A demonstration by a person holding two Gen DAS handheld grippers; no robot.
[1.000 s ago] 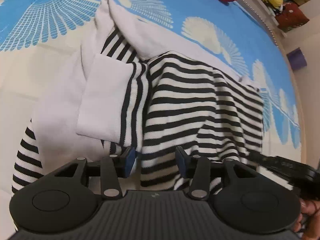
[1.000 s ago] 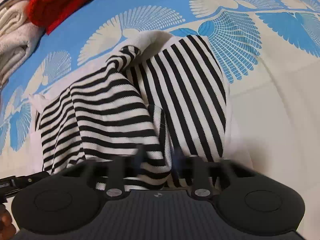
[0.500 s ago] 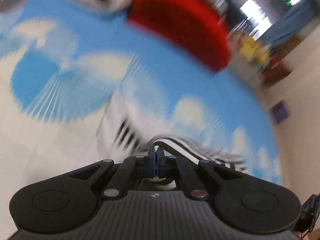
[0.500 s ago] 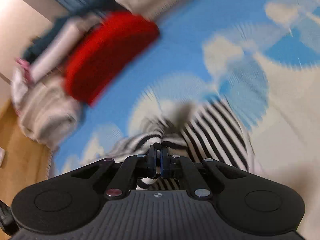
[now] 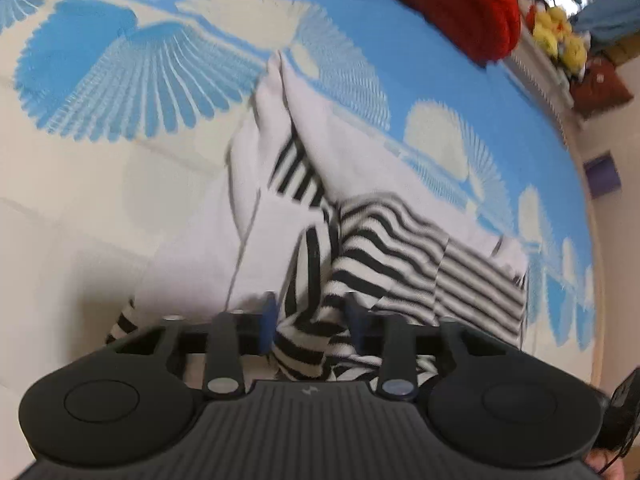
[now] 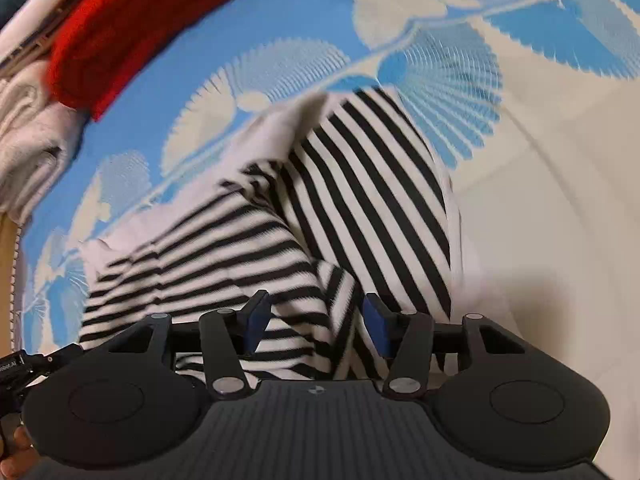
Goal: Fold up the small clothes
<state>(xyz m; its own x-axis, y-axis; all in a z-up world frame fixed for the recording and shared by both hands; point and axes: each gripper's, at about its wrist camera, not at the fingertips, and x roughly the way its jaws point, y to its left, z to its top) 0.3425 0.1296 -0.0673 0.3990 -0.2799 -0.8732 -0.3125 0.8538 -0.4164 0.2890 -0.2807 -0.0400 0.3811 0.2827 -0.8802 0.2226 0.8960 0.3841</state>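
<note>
Half a second ago both our claws were pinched shut on the striped garment (image 6: 360,208) and lifted; now the left claw (image 5: 310,320) and right claw (image 6: 316,320) stand parted, fabric lying loose between the pads, unheld. The garment rests crumpled on the blue patterned bed cover (image 5: 120,60), a fold seemingly laid down, so we judge smoothing or another fold comes next

Left gripper (image 5: 311,322), fingers spread apart, angled down low. Right gripper (image 6: 317,322), fingers spread wider, angled down low. A bit of hand (image 6: 16,454) shows behind it.
</note>
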